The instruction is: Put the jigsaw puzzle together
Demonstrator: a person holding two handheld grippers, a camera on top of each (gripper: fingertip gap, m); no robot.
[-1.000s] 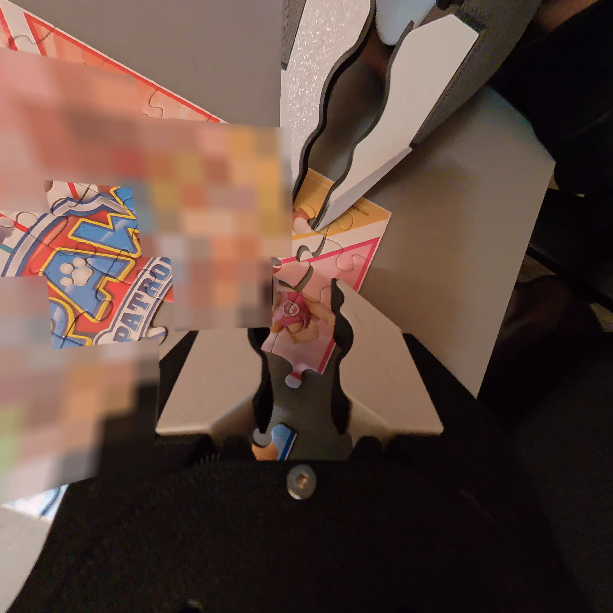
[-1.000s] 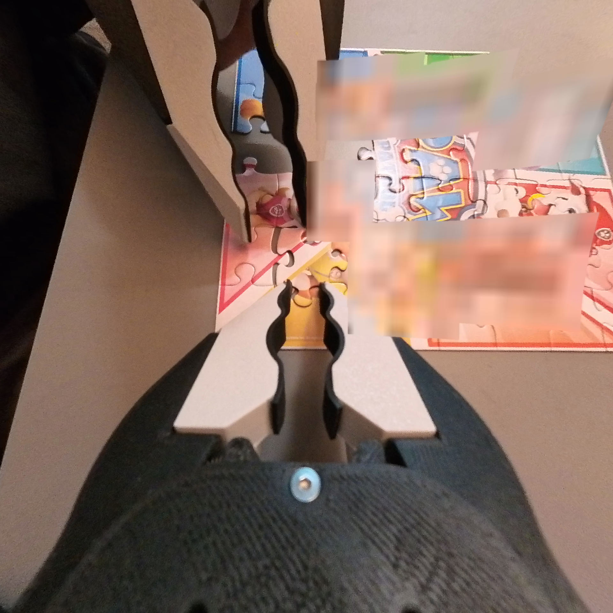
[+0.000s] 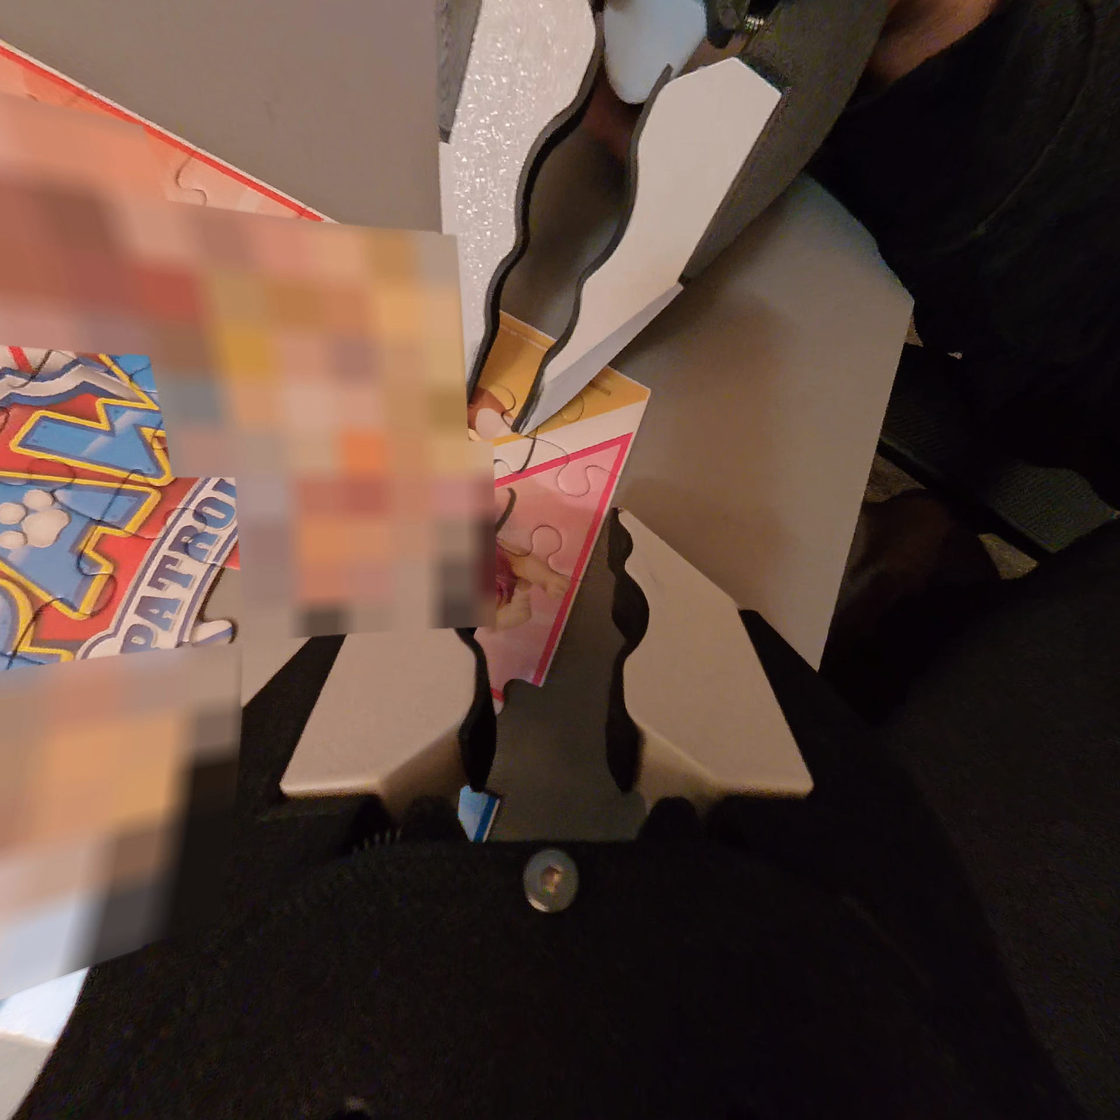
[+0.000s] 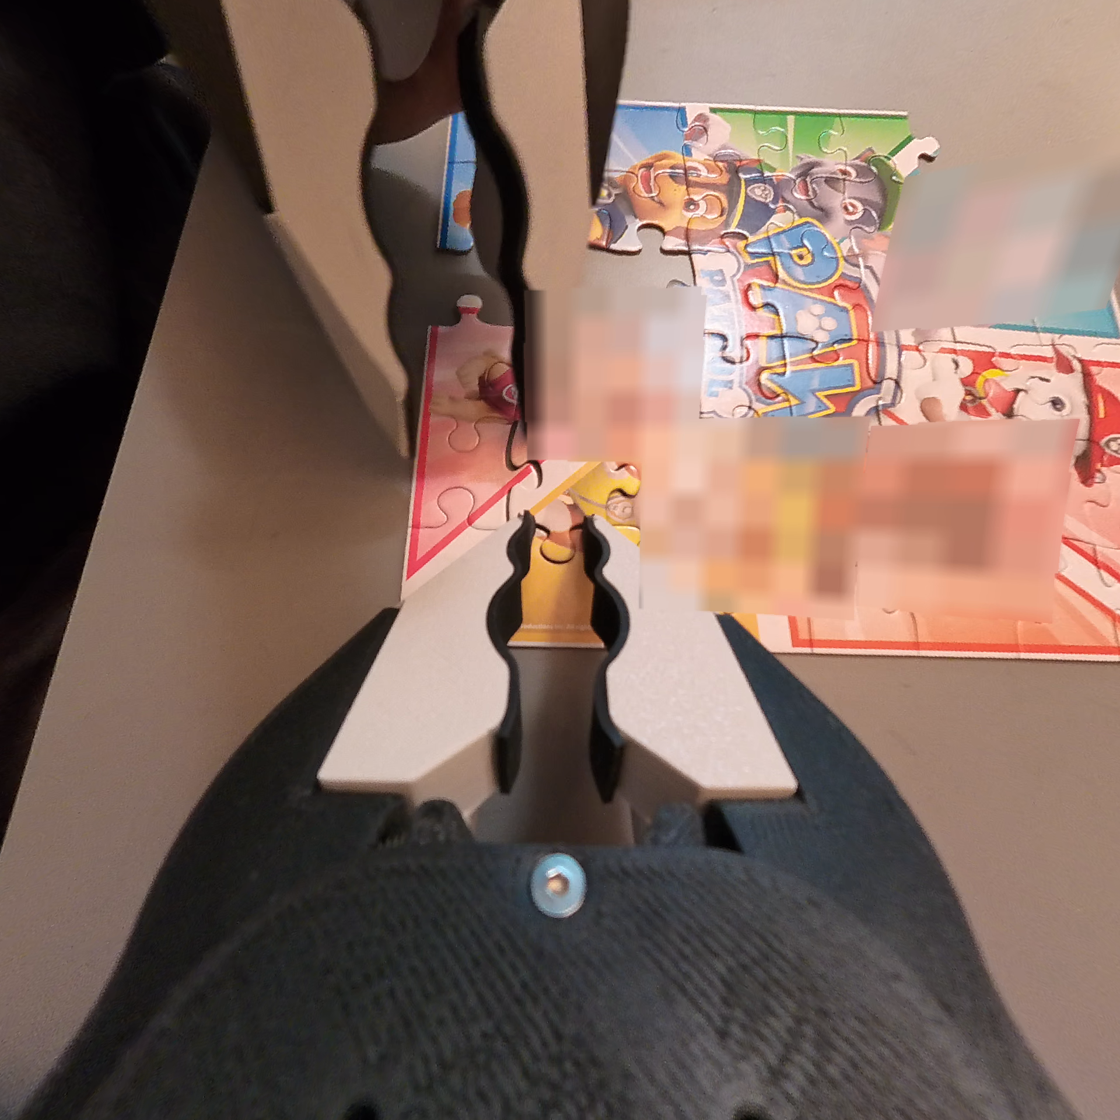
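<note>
Right wrist view looks down along the right gripper (image 4: 557,521), whose two black-padded fingers stand a narrow way apart with nothing pinched between them; their tips hover at, or perhaps touch, the yellow corner of a cartoon jigsaw puzzle (image 4: 554,600) that lies flat on a plain grey table (image 4: 242,545). At about 11 o'clock from those tips the left gripper (image 4: 460,436) comes down from the top edge, its fingers spread wider, one finger (image 4: 339,291) standing on the bare table just beside the puzzle's pink-bordered edge and the other over the pink pieces (image 4: 466,448) (partly hidden behind a mosaic patch). At 12 o'clock a gap in the puzzle shows bare table between the pink part and a blue edge piece (image 4: 457,200), and the assembled picture runs off toward 3 o'clock. Left wrist view shows the same pair from the other side: the left gripper's jaws are clearly open and grip nothing, its right finger (image 3: 685,606) resting outside the pink border while the pink pieces (image 3: 563,545) lie flat between the fingers, pressed by neither pad. At 12 o'clock the right gripper's tips (image 3: 521,418) meet the yellow corner
</note>
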